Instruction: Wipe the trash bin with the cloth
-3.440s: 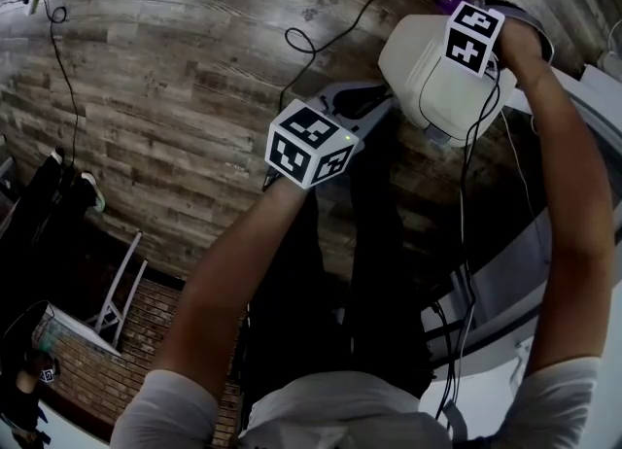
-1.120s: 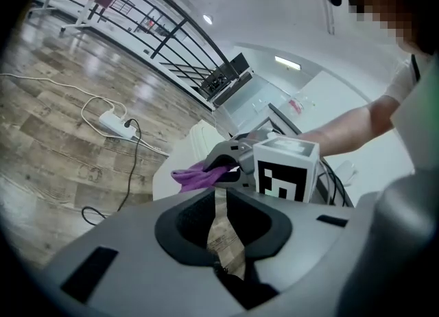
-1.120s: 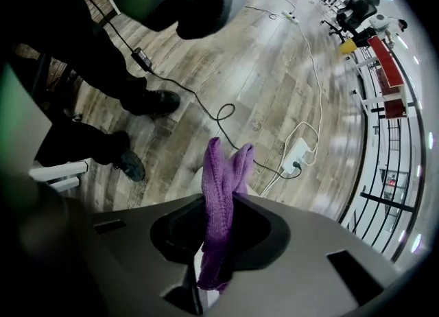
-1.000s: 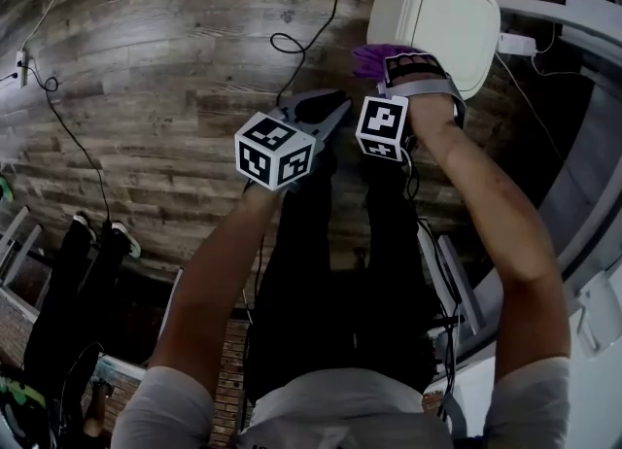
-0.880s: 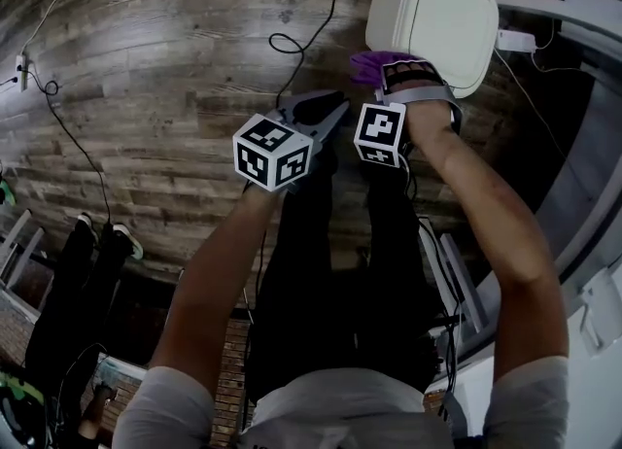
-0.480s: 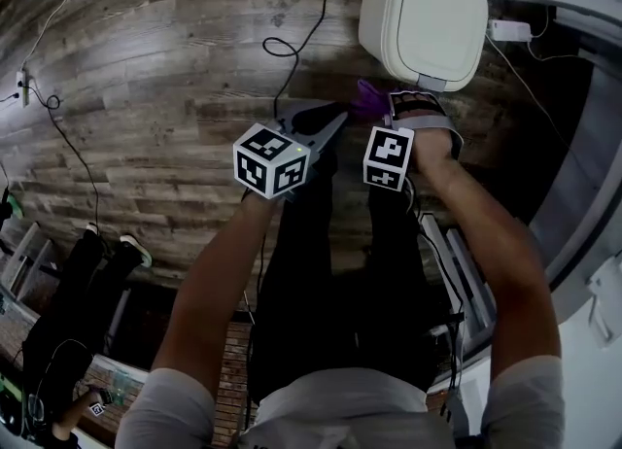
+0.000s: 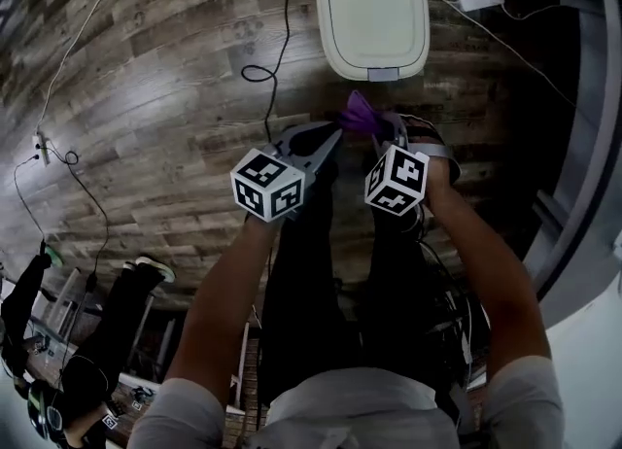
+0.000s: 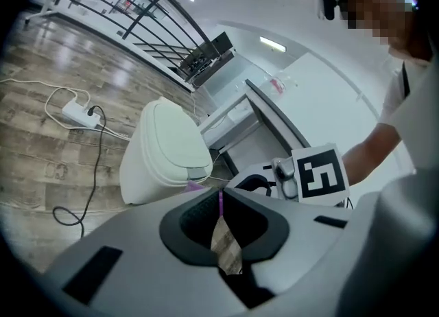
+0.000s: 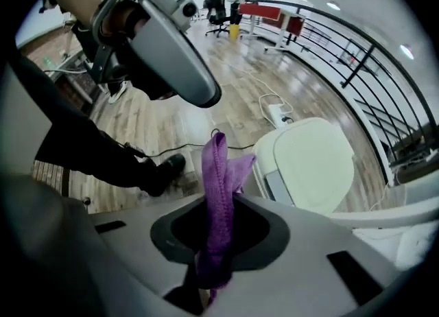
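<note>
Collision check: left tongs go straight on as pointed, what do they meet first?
Probably the purple cloth held in the right tongs, just past the left tongs, which have just been closing with nothing clearly between them. The white trash bin lies beyond, leftward; depth unclear.

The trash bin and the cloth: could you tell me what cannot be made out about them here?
- Trash bin, inside: the shut lid covers it in every view.
- Bin's far side: turned away in both gripper views; head view shows only lid.
- Cloth, extent: bunched in the right gripper jaws; head view shows a tuft.
- Whether the left gripper, jaws just closed further, nips it: only a purple sliver in their slit.
</note>
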Motion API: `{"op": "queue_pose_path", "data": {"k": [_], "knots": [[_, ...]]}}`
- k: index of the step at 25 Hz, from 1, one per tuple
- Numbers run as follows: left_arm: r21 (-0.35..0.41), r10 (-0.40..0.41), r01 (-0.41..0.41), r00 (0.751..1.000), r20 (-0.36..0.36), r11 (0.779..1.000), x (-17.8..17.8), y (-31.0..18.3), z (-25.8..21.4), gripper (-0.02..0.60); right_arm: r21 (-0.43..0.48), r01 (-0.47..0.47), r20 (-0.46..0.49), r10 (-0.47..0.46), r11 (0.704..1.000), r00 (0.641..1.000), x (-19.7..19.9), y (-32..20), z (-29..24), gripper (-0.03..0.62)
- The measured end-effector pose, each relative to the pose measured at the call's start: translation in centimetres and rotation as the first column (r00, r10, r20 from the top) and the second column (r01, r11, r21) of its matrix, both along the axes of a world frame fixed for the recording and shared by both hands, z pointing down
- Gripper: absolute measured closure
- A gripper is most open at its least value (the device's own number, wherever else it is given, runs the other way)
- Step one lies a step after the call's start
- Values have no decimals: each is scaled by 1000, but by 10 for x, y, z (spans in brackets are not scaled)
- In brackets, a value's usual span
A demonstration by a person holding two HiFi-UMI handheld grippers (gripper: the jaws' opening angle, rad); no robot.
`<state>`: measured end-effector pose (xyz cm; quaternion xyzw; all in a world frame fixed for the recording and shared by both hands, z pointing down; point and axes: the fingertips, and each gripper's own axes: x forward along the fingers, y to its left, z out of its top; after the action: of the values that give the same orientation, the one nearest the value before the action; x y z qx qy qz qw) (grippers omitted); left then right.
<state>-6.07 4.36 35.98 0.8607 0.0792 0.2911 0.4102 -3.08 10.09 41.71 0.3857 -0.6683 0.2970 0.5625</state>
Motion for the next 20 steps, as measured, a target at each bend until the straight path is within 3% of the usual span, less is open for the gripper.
{"op": "queue_pose_path", "data": {"k": [7, 13, 20], "knots": [[59, 11, -10, 1000, -14, 998, 49, 28, -20, 566, 162, -226, 105, 211, 961, 972, 54, 44, -23, 523], [154, 18, -22, 999, 29, 988, 90, 36, -25, 566, 243, -364, 121, 345, 899, 931, 134, 67, -20, 523], [265, 3, -28, 996, 94, 964, 125, 24, -14, 565, 302, -508, 139, 490, 807, 861, 220, 52, 1, 523]]}}
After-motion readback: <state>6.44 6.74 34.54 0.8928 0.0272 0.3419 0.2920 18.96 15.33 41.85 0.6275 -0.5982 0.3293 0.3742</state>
